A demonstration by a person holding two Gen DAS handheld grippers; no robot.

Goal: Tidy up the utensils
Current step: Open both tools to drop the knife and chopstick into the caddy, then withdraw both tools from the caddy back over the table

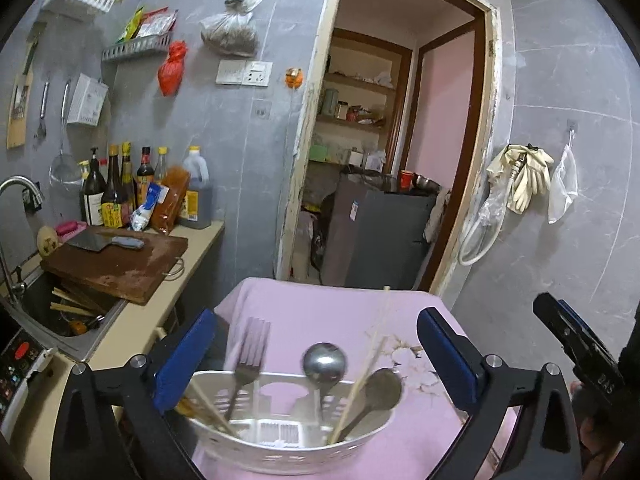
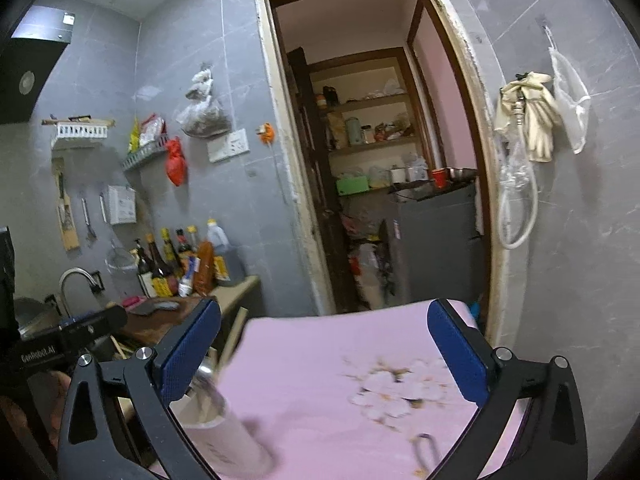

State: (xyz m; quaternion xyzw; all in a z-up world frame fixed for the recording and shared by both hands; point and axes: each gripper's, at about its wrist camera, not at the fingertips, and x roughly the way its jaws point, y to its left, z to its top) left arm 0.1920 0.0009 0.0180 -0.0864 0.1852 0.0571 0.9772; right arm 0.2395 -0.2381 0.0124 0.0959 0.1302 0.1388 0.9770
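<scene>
A white perforated utensil basket (image 1: 296, 446) stands on a pink cloth-covered table (image 1: 332, 312), close under my open left gripper (image 1: 316, 360). It holds a fork (image 1: 250, 356), two metal spoons (image 1: 324, 362) (image 1: 380, 390) and several chopsticks (image 1: 370, 364). My right gripper (image 2: 324, 354) is open and empty above the same pink cloth (image 2: 320, 360). The basket's blurred edge (image 2: 224, 436) and a chopstick (image 2: 234, 338) show at its left finger. A small metal loop (image 2: 424, 446) lies on the cloth near the bottom. The right gripper's body (image 1: 580, 344) shows at the right of the left wrist view.
A counter on the left holds a cutting board (image 1: 120, 264) with a cleaver (image 1: 106, 244), sauce bottles (image 1: 132, 188) and a sink (image 1: 60, 312) with chopsticks in it. An open doorway (image 1: 392, 140) lies ahead. Gloves and a hose (image 1: 520, 176) hang on the right wall.
</scene>
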